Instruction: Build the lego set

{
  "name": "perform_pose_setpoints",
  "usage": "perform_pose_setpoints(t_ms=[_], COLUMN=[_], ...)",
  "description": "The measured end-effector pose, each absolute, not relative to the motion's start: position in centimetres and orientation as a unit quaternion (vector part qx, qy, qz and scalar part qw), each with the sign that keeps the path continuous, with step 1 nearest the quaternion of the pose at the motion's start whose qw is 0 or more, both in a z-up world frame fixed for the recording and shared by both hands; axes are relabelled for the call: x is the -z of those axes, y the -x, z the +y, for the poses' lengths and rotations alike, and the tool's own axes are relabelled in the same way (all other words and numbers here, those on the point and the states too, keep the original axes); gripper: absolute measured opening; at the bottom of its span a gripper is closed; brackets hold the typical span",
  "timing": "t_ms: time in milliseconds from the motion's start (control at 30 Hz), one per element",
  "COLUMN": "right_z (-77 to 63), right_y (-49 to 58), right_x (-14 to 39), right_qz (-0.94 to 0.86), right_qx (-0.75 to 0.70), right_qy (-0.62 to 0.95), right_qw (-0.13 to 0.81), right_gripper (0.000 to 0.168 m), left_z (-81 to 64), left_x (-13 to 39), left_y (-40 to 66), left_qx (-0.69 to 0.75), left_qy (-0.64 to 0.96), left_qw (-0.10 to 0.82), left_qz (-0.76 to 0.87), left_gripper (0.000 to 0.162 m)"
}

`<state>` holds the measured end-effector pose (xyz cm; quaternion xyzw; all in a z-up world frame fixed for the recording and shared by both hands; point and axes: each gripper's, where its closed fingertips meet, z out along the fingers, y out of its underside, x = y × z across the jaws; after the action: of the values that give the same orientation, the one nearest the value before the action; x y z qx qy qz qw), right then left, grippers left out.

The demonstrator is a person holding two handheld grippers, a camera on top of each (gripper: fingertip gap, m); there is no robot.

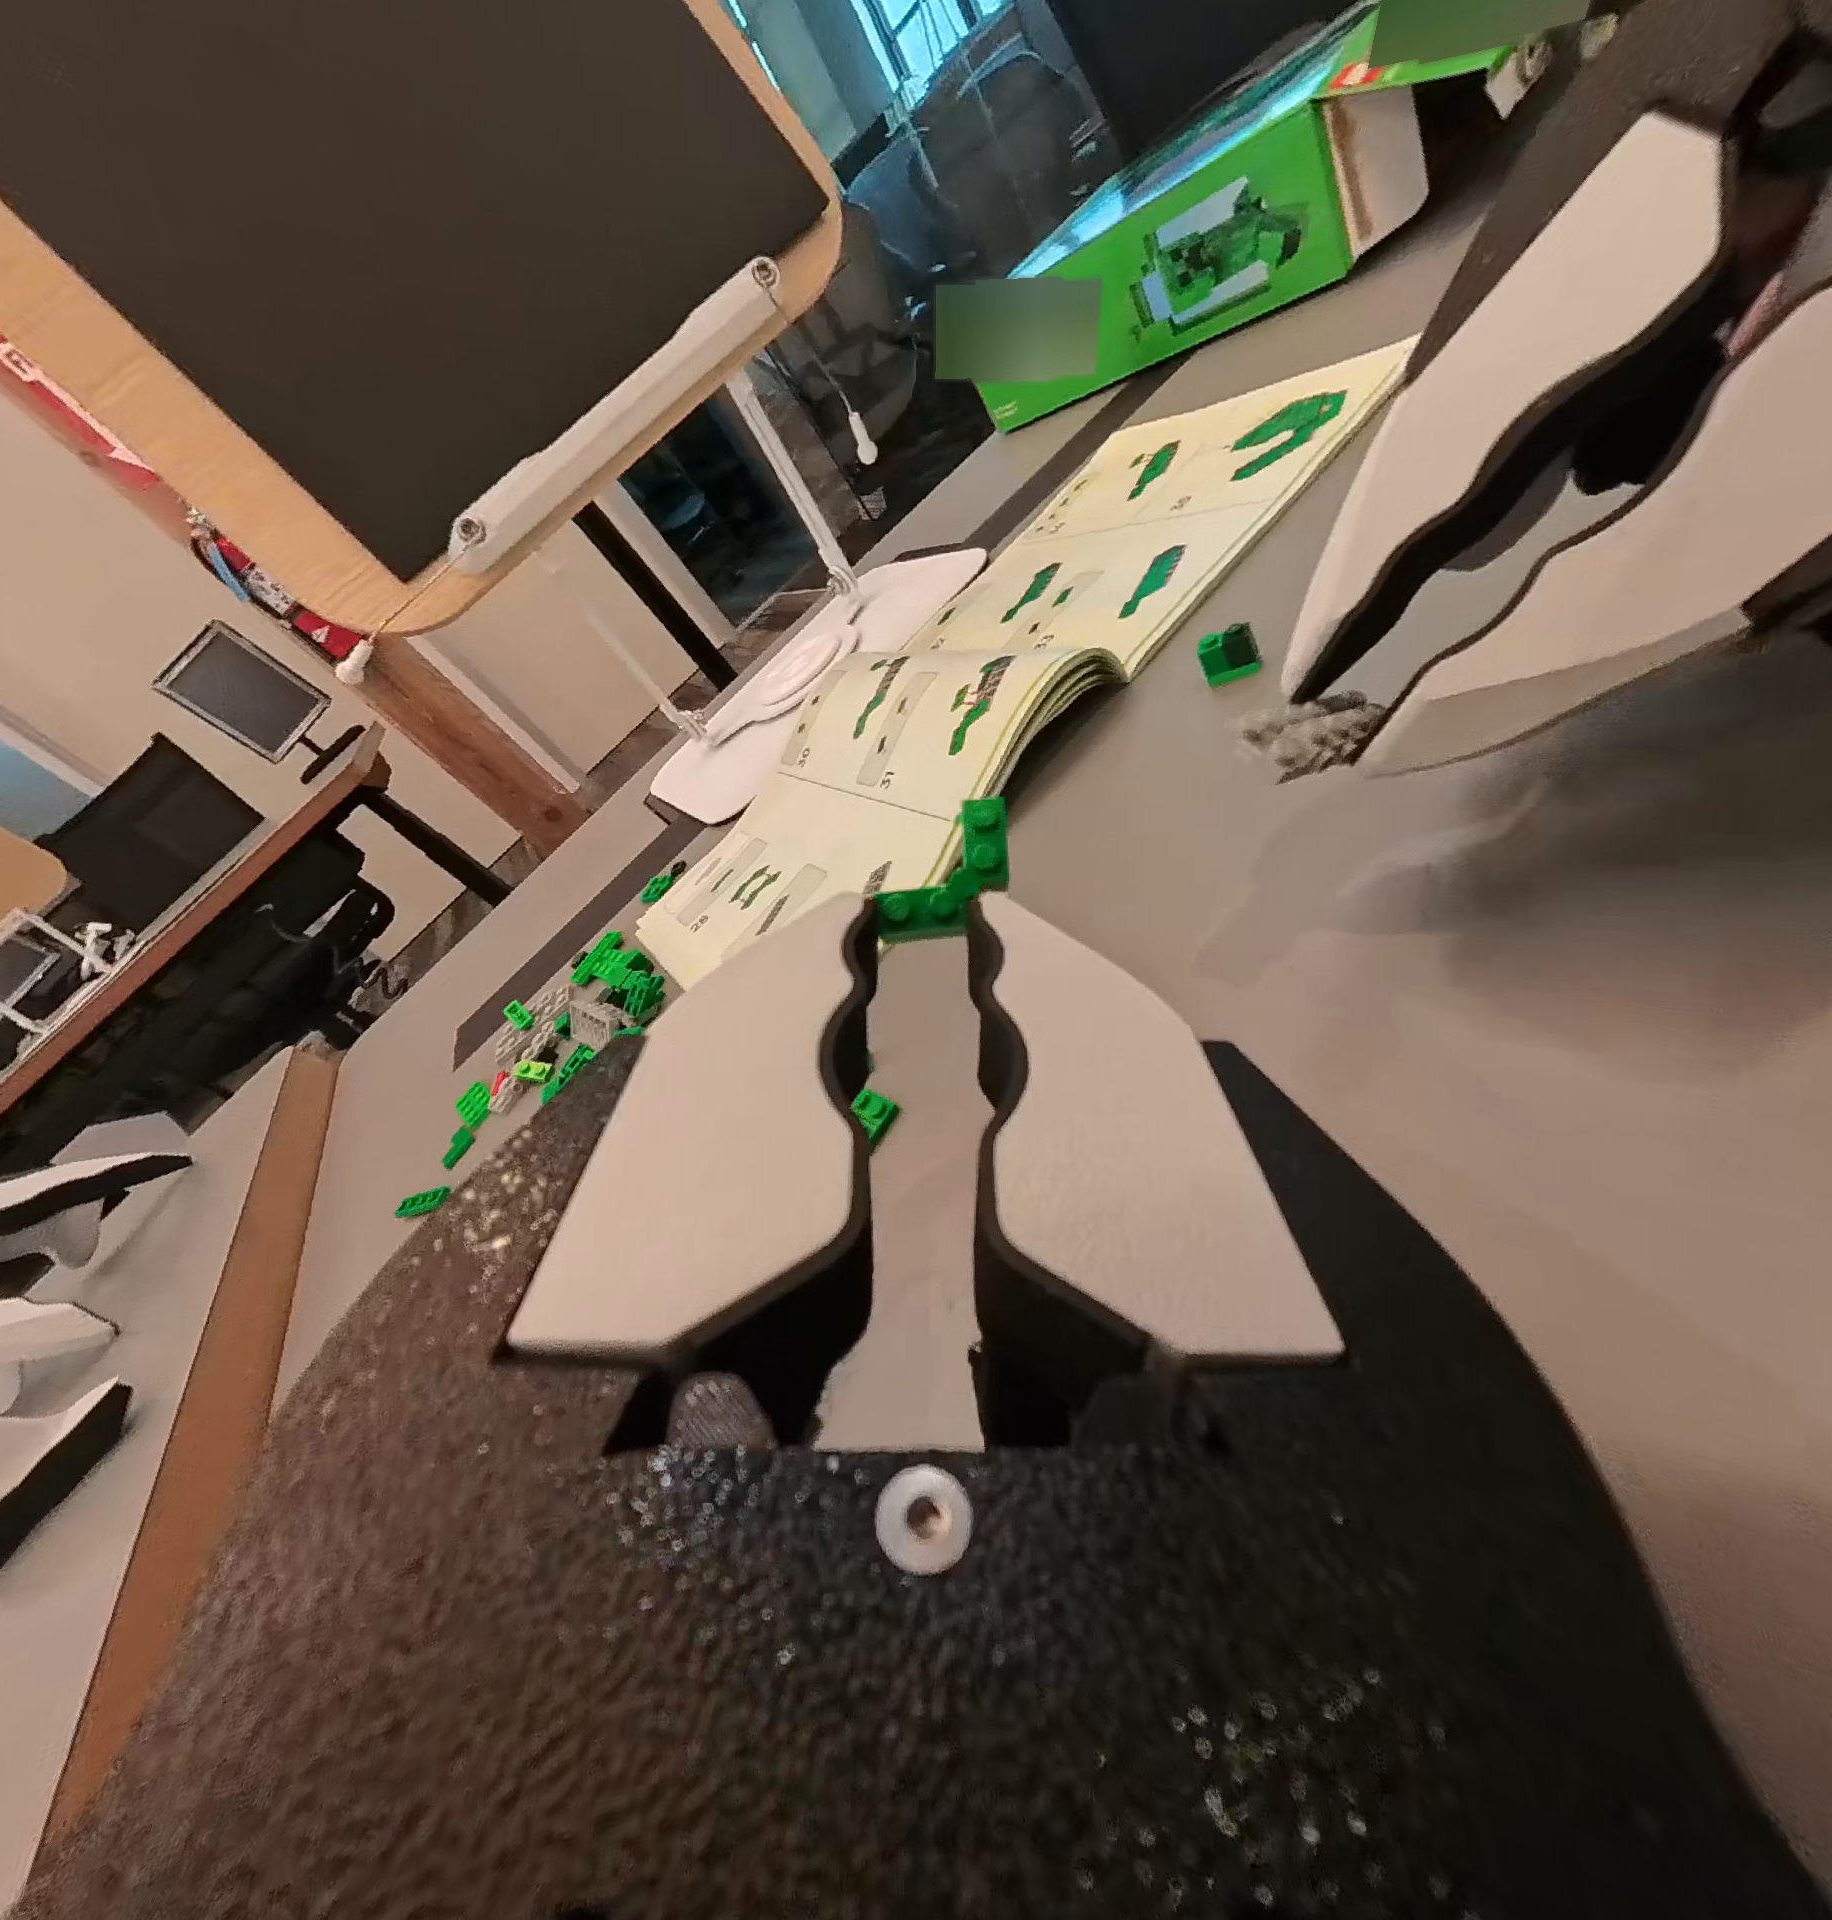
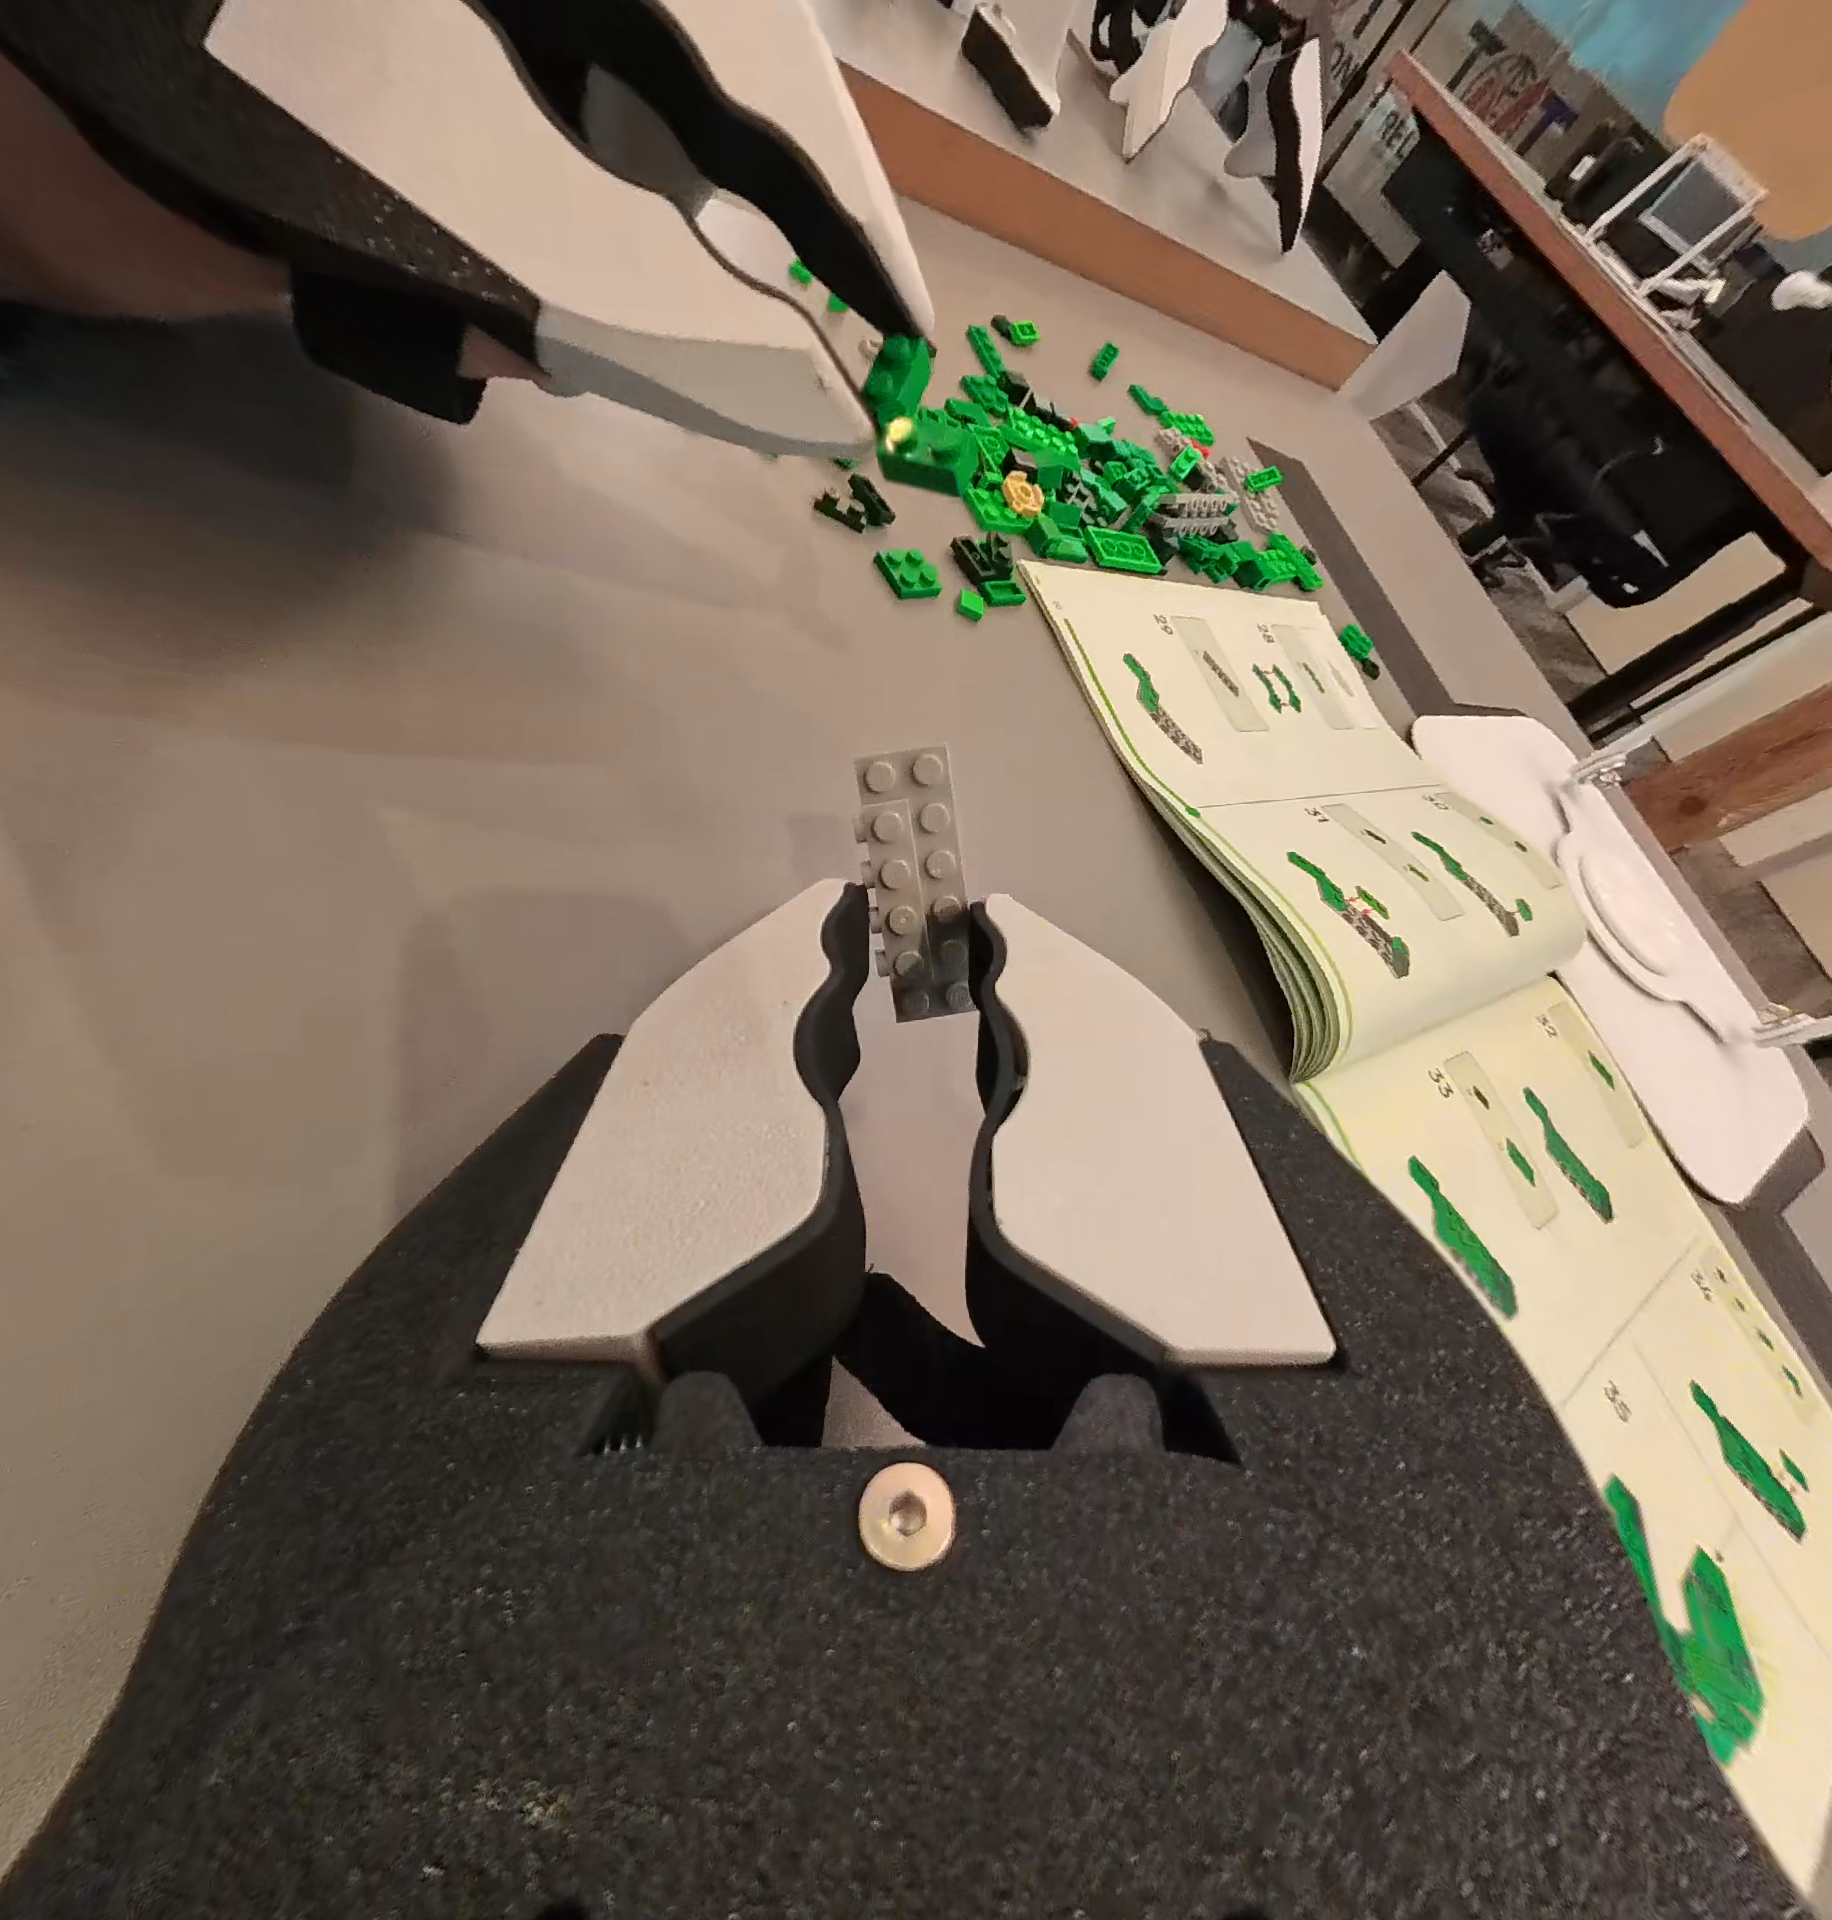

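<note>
The left gripper (image 1: 924, 914) pinches a green L-shaped plate piece (image 1: 959, 878) between its fingertips, its jaws narrowed to a slim gap, and holds it above the grey table (image 1: 1307, 1039) near the corner of the open instruction booklet (image 1: 1005, 665). From the right wrist view the same gripper (image 2: 896, 390) appears at the upper left, its tips down by the pile of loose green and grey bricks (image 2: 1078, 478).

The right gripper (image 2: 912, 914) is closed on a grey assembly of stacked studded plates (image 2: 917, 883), which sticks out forward past the fingertips, studs facing the camera. From the left wrist view that gripper (image 1: 1338, 707) is at the upper right, blurred, with the grey piece (image 1: 1307, 727) at its tips.

A single small green brick (image 1: 1229, 657) lies on the table just beside the booklet's spine. The pile of bricks (image 1: 579, 1018) sits at the booklet's far end. A white lamp base (image 2: 1670, 997) rests beyond the booklet, touching its edge. The green set box (image 1: 1182, 291) stands further back on the table.
</note>
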<state>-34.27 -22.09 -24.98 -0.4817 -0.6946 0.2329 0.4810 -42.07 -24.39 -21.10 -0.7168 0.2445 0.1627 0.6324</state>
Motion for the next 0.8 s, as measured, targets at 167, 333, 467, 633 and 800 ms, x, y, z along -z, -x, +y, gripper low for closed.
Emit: perform_pose_setpoints(t_ms=[167,333,467,633,800], right_z=[-21.92,-22.14,-22.25,-22.26,-22.33], right_y=[34.39,34.44,34.44,34.46,34.46], right_x=[25.19,25.6,25.7,25.81,25.91], right_qz=[-0.694,-0.706,-0.71,-0.712,-0.715], right_qx=[-0.231,-0.216,-0.212,-0.209,-0.205], right_qy=[0.484,0.475,0.471,0.47,0.467], right_qw=[0.48,0.48,0.479,0.478,0.478], right_gripper=[0.018,0.018,0.018,0.018,0.018], left_z=[-24.37,-24.27,-24.2,-24.17,-24.15], left_x=[21.23,21.56,21.83,21.91,21.99], left_y=[42.15,42.01,41.77,41.73,41.72], left_qx=[-0.154,-0.149,-0.148,-0.143,-0.143], left_qy=[0.719,0.724,0.727,0.729,0.73], left_qw=[0.632,0.625,0.619,0.618,0.616], left_qz=[0.244,0.25,0.258,0.258,0.258], left_gripper=[0.016,0.016,0.016,0.016,0.016])
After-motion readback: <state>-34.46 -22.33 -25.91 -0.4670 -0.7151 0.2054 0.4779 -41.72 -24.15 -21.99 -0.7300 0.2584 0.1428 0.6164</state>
